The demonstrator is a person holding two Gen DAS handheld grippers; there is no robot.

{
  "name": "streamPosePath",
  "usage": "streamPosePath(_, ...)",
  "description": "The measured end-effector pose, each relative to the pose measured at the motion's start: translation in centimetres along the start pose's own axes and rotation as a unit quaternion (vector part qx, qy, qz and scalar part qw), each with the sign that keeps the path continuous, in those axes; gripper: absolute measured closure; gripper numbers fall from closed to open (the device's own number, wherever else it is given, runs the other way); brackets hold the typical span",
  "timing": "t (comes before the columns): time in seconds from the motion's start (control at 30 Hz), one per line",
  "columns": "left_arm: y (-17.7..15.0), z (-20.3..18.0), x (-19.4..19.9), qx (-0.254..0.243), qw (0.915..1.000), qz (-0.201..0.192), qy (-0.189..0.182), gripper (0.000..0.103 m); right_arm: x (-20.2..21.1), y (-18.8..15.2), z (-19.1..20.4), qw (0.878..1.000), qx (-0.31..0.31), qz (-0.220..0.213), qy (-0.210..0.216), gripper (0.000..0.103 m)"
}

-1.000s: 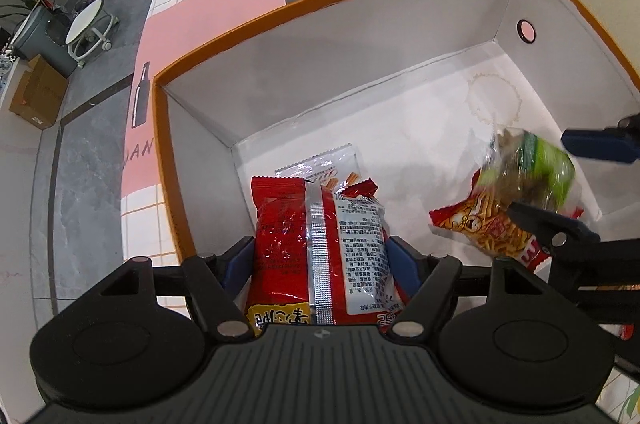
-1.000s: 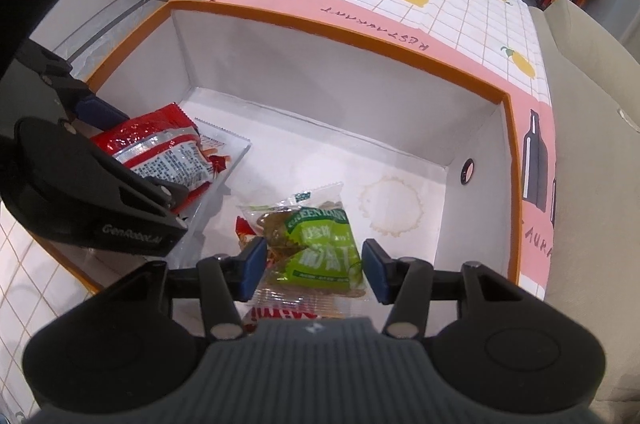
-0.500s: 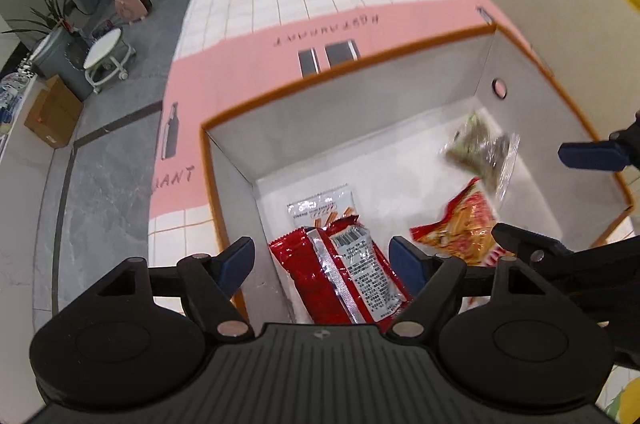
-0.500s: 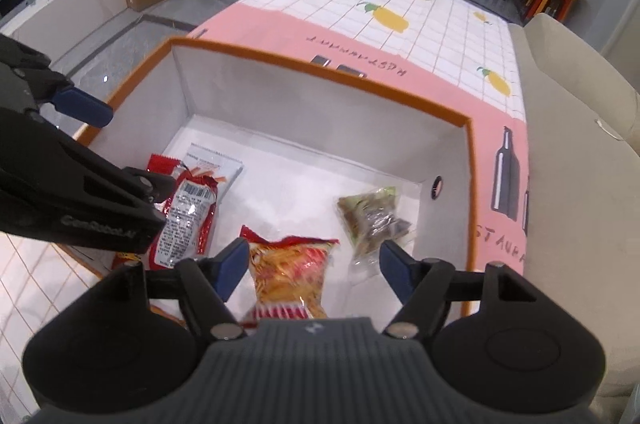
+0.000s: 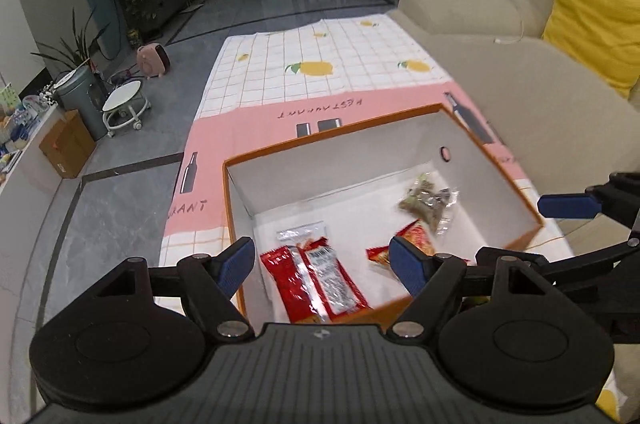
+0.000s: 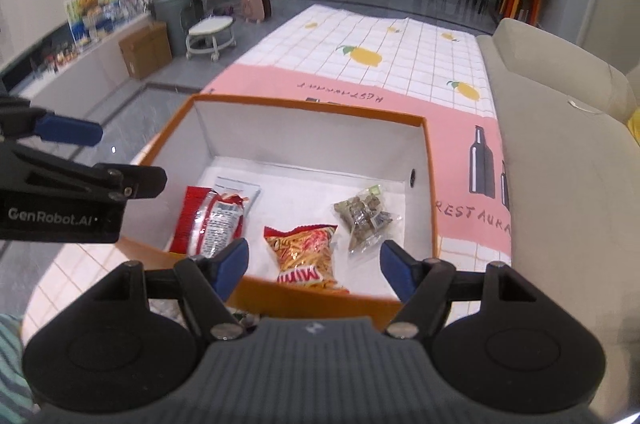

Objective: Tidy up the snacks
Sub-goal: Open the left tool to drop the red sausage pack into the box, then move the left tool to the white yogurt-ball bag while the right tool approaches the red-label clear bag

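Above the box (image 6: 304, 298), both hand-held grippers (image 5: 322, 264) (image 6: 314, 260) now raised, apart, empty; 2 released packets (image 5: 320, 278) (image 6: 362, 218) inside.

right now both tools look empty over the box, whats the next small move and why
Probably draw both back toward the near edge for more snacks: the left tool and right tool are open and empty, and four packets already lie in the box.

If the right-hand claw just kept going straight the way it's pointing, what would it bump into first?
Probably the orange-yellow snack bag lying in the box, which sits between the open right gripper fingers in its own view. Depth is unclear; the box's near rim might come first.
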State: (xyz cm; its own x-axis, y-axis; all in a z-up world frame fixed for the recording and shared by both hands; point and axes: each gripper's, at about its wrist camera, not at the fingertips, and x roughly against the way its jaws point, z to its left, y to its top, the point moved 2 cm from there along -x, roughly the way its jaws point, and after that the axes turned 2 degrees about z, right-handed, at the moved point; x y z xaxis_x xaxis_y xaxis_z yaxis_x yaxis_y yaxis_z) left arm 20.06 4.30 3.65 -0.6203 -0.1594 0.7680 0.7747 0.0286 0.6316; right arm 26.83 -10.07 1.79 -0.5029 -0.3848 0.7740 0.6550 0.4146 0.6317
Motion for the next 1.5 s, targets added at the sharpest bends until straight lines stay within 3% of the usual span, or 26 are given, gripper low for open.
streamPosePath(0.2,-2.9,-0.7,1.8,0.032,0.9993,-0.003,-0.019,0.013,2.9,-3.1,-0.5,0.999,-0.030,-0.024,-0.001,0.033)
streamPosePath(0.4,-6.6,-0.6,2.2,0.087,0.9952,0.023,-0.040,0.013,4.3,-6.7,-0.9,0.998,-0.056,-0.021,-0.010,0.033)
streamPosePath(0.67,-9.8,-1.2,1.6,0.089,0.9945,0.042,-0.035,0.013,4.8,-11.2,-1.2,0.997,-0.074,-0.006,-0.026,0.033)
streamPosePath(1.0,-12.4,-2.5,-2.0,0.069,0.9935,0.081,-0.039,0.013,1.5,-14.6,-2.9,0.994,-0.088,0.038,-0.052,0.033)
streamPosePath(1.27,-13.6,-2.6,-4.0,0.066,0.9908,0.107,-0.050,0.013,-1.6,-16.2,-3.0,0.992,-0.081,0.086,-0.041,0.029)
streamPosePath(1.5,-14.2,-1.8,-5.6,0.072,0.9890,0.117,-0.054,0.013,-3.0,-16.6,-3.7,0.990,-0.090,0.098,-0.039,0.022)
